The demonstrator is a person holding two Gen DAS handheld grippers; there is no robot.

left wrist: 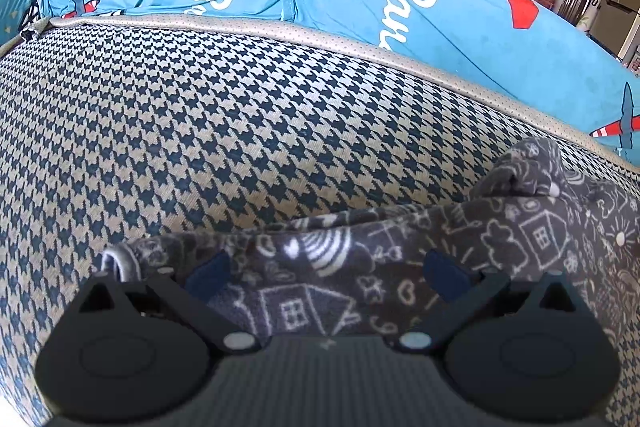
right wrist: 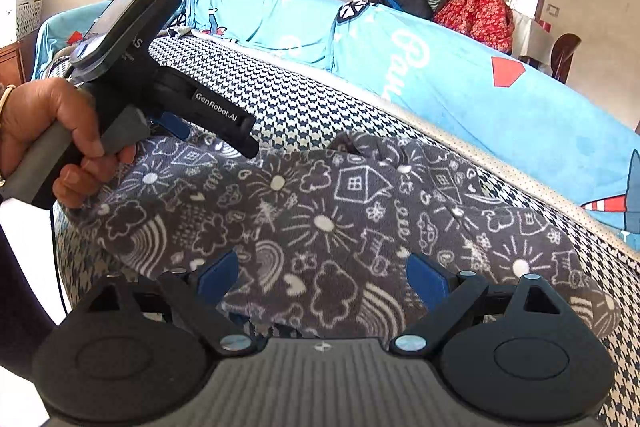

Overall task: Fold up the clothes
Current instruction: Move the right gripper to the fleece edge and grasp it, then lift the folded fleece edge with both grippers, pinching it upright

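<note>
Both grippers (left wrist: 326,269) (right wrist: 322,273) gaping, empty, over grey garment (right wrist: 320,211) lying crosswise on cushion (left wrist: 240,107).

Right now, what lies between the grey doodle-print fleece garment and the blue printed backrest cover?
Left wrist view: bare houndstooth seat fabric, then a beige piped edge, between the grey doodle-print fleece garment and the blue printed backrest cover.
</note>
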